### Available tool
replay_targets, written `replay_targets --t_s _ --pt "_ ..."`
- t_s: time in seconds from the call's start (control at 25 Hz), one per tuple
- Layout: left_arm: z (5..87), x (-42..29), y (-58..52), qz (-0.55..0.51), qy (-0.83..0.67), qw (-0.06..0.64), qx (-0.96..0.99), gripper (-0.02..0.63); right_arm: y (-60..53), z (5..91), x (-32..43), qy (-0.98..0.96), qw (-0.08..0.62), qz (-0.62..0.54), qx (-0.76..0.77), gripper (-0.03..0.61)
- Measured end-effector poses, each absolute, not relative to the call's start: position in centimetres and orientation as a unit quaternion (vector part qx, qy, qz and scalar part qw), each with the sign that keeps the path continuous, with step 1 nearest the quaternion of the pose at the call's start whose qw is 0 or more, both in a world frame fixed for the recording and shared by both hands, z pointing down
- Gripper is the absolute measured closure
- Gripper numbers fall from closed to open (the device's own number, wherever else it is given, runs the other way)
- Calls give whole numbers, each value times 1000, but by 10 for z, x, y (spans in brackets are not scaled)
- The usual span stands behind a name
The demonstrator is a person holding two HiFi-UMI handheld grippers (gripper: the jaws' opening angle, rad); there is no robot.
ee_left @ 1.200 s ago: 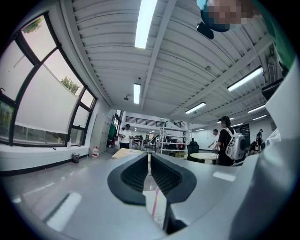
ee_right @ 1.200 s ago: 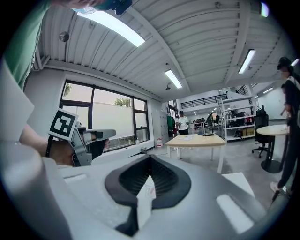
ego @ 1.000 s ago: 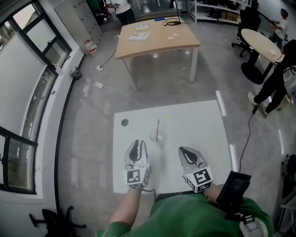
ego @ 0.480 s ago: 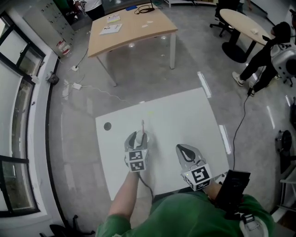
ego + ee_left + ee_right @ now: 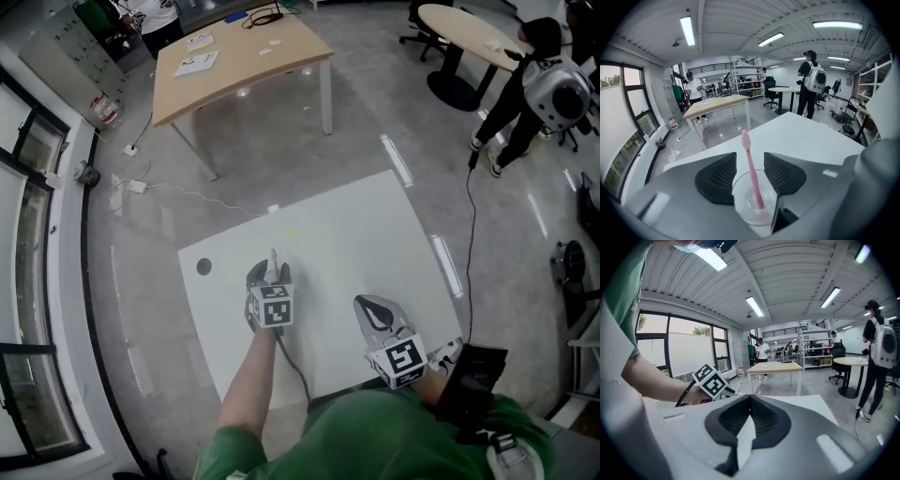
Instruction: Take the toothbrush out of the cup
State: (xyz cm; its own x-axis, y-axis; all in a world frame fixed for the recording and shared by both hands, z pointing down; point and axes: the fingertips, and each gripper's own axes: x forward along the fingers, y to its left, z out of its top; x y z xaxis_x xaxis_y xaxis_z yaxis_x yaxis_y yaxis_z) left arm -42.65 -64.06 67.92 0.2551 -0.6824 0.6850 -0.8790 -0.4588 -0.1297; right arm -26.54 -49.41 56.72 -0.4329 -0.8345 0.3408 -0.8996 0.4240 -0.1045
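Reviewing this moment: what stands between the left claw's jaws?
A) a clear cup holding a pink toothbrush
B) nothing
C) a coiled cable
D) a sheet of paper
A: the left gripper view shows the cup with the toothbrush upright in it, standing between the jaws of the left claw, which are opening.

**Clear plastic, matt white, polished floor**

The cup (image 5: pixel 752 210) is clear, glossy plastic; the toothbrush (image 5: pixel 752 173) is smooth pink plastic. The table (image 5: pixel 366 244) top is matt white and smooth. The floor (image 5: pixel 375 103) looks like polished grey concrete, the far desk (image 5: pixel 244 56) pale wood.
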Motion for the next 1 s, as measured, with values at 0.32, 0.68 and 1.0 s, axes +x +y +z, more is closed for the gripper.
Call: replay_targets --t_s 0.32,0.68,1.0 --pt "691 -431 -640 367 -507 136 768 550 -487 567 -264 -831 119 134 527 575" --pt "685 -431 -635 344 -516 137 772 591 -481 567 -258 -828 119 131 532 575" --pt "647 -443 -626 268 -548 119 784 592 -484 559 -261 -835 108 114 528 575"
